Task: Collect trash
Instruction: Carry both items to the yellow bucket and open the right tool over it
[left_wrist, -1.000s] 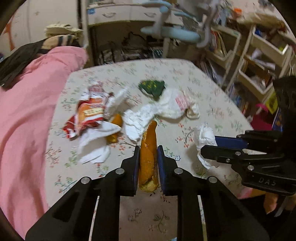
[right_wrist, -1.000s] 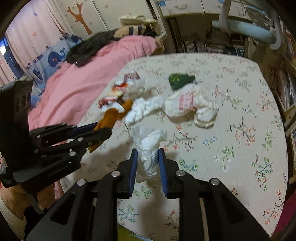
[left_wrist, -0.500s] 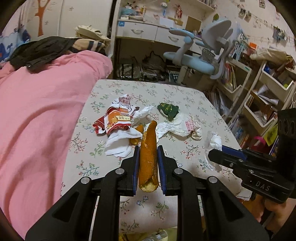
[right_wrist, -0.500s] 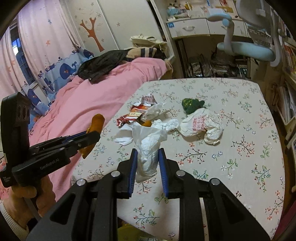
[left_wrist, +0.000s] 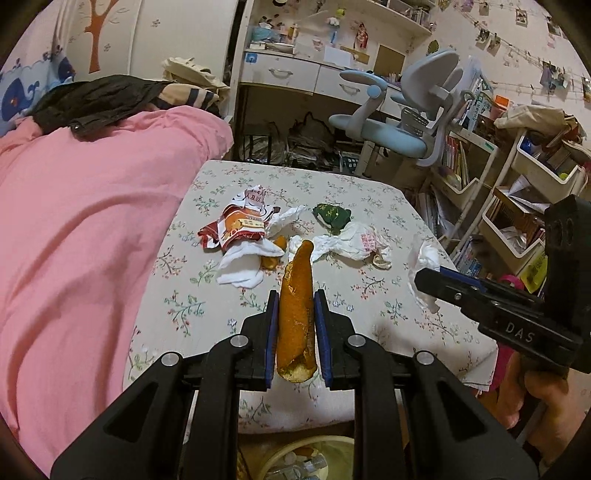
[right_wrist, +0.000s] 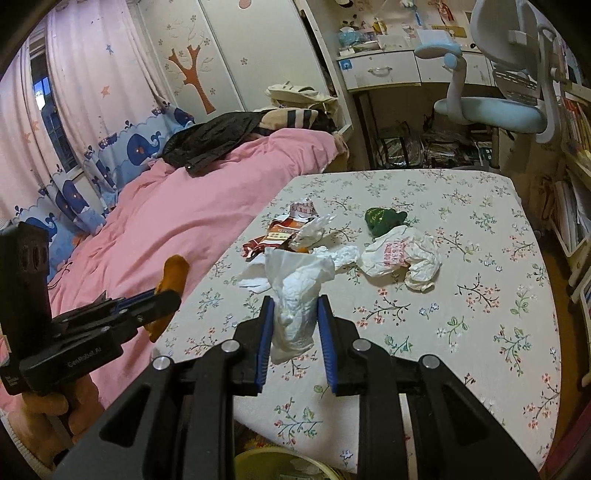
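Note:
My left gripper (left_wrist: 295, 306) is shut on a long orange peel (left_wrist: 296, 314) and holds it above the near edge of the floral table (left_wrist: 369, 206). In the right wrist view that peel (right_wrist: 170, 280) shows at the left, in the left gripper (right_wrist: 162, 295). My right gripper (right_wrist: 294, 310) is shut on a crumpled white tissue (right_wrist: 295, 295); the same tissue (left_wrist: 424, 269) is in the left wrist view. On the table lie a red snack wrapper (left_wrist: 236, 229), white tissues (left_wrist: 243, 266), a green wrapper (left_wrist: 332, 218) and a white plastic bag (left_wrist: 362, 243).
A yellow bin (left_wrist: 306, 458) with bottles sits under the table's near edge; its rim (right_wrist: 280, 461) also shows in the right wrist view. A pink quilt (left_wrist: 85, 236) covers the bed on the left. A desk chair (left_wrist: 402, 122) and shelves (left_wrist: 517, 206) stand at the right.
Both grippers have pulled back and risen from the table, each keeping its piece of trash. The bin has come into view below.

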